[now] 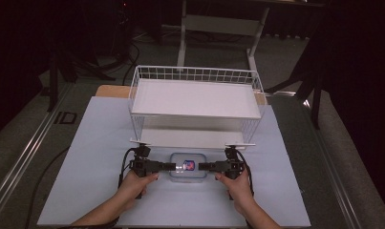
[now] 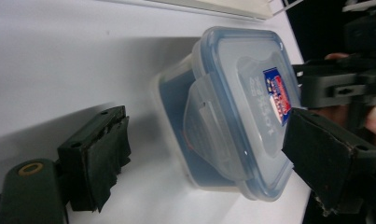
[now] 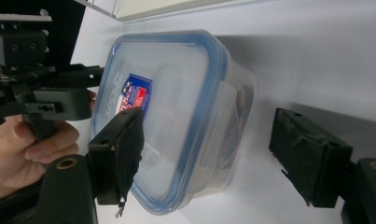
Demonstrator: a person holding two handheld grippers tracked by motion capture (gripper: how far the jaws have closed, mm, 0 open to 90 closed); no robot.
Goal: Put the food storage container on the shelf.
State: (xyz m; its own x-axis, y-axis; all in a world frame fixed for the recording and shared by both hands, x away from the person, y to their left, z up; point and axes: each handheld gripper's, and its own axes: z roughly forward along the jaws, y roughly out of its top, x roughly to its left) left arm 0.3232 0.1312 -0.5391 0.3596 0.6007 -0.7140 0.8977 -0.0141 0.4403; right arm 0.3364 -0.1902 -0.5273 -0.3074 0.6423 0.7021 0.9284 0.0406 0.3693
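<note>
— Between the two pairs of jaws, what sits there?

— A clear plastic container (image 1: 187,167) with a blue-rimmed lid and a red-and-blue label, flat on the pale blue table (image 1: 85,143). The left gripper (image 1: 171,166) comes at one short end, the right gripper (image 1: 203,166) at the opposite one, tips facing each other.

— Are the left jaws gripping it?

— Not that I can see. In the left gripper view one jaw stands clear on the table side with a gap to the container's wall; the other hangs over the lid's edge — whether that pad touches the lid is hard to tell. So the jaws are parted, straddling the end.

— And the right pair?

— Much the same. One jaw lies over the lid near the label, the other stands well off the container's side. Parted, nothing clamped.

— Beyond the jaws?

— A white wire basket shelf (image 1: 196,100) stands just behind the container.
</note>
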